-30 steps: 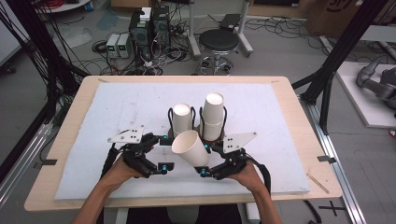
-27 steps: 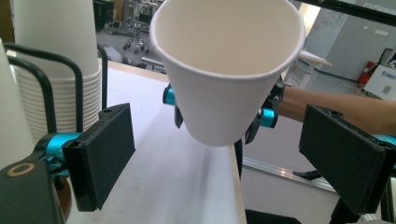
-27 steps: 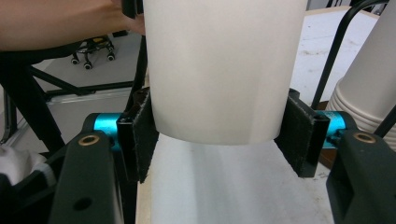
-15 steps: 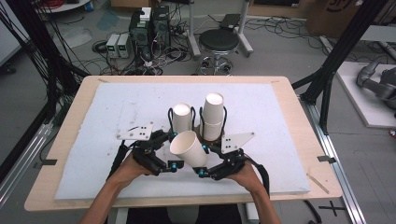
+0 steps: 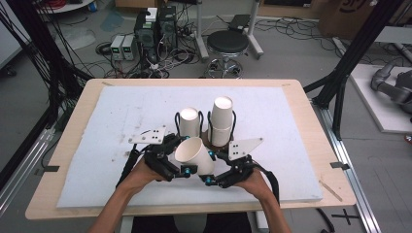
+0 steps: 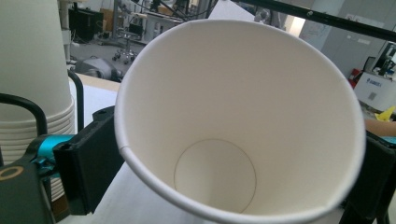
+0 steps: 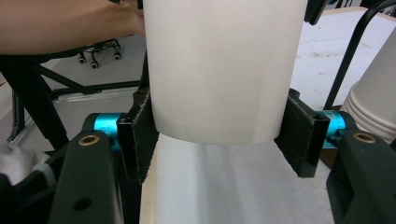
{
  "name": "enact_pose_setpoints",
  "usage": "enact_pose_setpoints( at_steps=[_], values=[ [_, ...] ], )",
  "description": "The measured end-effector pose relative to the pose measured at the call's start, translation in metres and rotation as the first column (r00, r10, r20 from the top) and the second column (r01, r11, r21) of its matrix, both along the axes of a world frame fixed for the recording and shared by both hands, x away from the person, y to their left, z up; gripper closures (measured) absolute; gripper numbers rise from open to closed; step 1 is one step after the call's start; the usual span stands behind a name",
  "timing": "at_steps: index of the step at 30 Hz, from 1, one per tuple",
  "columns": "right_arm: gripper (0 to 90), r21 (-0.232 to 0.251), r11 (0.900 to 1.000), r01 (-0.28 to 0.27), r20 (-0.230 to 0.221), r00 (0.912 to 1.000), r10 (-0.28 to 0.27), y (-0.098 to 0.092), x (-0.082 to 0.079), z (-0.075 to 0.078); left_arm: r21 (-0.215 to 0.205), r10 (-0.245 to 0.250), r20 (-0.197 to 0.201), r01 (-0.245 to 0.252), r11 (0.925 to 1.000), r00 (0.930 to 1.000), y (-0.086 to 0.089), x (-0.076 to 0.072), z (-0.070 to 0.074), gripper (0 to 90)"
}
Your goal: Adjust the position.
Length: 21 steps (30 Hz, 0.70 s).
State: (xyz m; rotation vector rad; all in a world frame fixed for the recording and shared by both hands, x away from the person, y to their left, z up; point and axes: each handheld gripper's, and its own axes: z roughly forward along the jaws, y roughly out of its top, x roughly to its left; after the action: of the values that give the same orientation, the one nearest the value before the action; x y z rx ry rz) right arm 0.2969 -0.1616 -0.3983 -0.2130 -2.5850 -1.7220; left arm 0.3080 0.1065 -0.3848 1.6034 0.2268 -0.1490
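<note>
A single white paper cup point(image 5: 194, 153) lies tilted above the mat, between both hands. My right gripper point(image 5: 211, 168) is shut on its base end; in the right gripper view both pads press the cup point(image 7: 219, 70) from either side of my right gripper point(image 7: 217, 135). My left gripper point(image 5: 179, 156) straddles the cup's open mouth. Its jaws have just been opening and stand wide beside the rim of the cup point(image 6: 233, 107), which lies between them at my left gripper point(image 6: 229, 182). Behind stand two upside-down cup stacks, a shorter one point(image 5: 189, 121) and a taller one point(image 5: 222, 116), in black wire holders.
A white foam mat point(image 5: 121, 111) covers the wooden table point(image 5: 73, 141). One cup stack point(image 6: 28, 84) rises close at the left of the left gripper view, and a cup stack point(image 7: 373, 112) with its wire holder point(image 7: 348, 60) at the right of the right gripper view. A stool point(image 5: 228, 43) and cables lie beyond the table.
The left hand has moved right toward the held cup, and its jaws now sit around the cup's mouth. The right hand and the cup have stayed put.
</note>
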Motion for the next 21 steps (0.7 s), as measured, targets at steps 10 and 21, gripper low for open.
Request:
enact_pose_setpoints(
  at_steps=[10, 21],
  values=[
    [37.0, -0.003, 1.000, -0.010, -0.002, 0.9999, 0.010, 0.0016, 0.0000, -0.0008, 0.016, 0.011, 0.016, -0.011, 0.9998, 0.9998, -0.0019, -0.0002, -0.0001, 11.4],
    [37.0, -0.005, 1.000, -0.008, -0.006, 1.0000, 0.008, 0.0030, 0.0001, -0.0019, 0.004, -0.007, 0.053, 0.007, 1.0000, 0.9986, -0.0010, -0.0019, 0.0014, 25.0]
  ],
)
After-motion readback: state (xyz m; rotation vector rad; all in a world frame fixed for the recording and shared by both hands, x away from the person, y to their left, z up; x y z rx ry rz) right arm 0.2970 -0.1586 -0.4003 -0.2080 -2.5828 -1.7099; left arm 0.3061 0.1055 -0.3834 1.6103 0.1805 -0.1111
